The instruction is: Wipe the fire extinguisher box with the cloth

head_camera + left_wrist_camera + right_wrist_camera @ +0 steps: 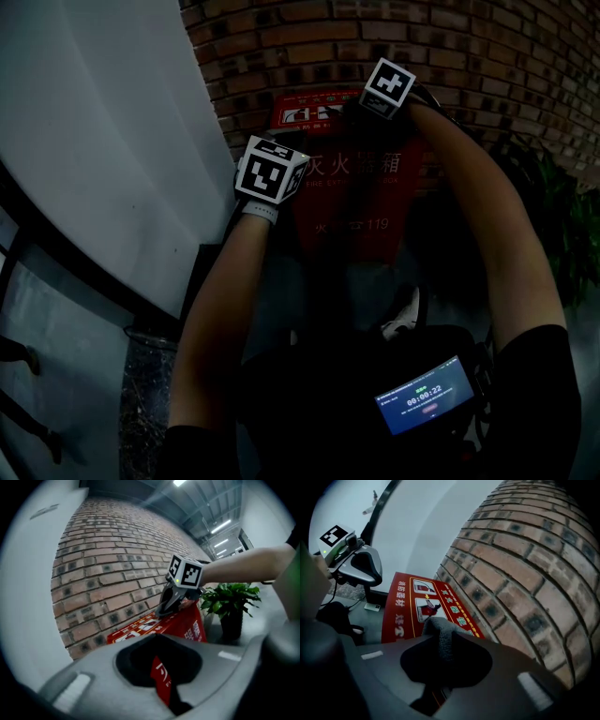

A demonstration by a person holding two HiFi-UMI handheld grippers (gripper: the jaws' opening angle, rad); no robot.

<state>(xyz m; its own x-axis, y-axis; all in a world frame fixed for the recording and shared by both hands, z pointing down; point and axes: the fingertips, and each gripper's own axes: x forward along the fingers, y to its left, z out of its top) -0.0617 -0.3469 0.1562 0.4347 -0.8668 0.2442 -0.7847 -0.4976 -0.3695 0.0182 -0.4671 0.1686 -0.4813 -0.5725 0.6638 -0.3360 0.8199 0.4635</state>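
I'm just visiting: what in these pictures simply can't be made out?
Cloth: right gripper view shows one grey fold; the right gripper's own housing hides the rest.
Fire extinguisher box, lower part: head view, lost in shadow between the person's arms.
White print on its front: head view, too dim to read fully.
Potted plant, pot base: left gripper view, cut off by the left gripper's housing.

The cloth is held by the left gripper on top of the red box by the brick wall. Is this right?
No: the right gripper holds the cloth, as the right gripper view shows, on top of the red box by the brick wall.
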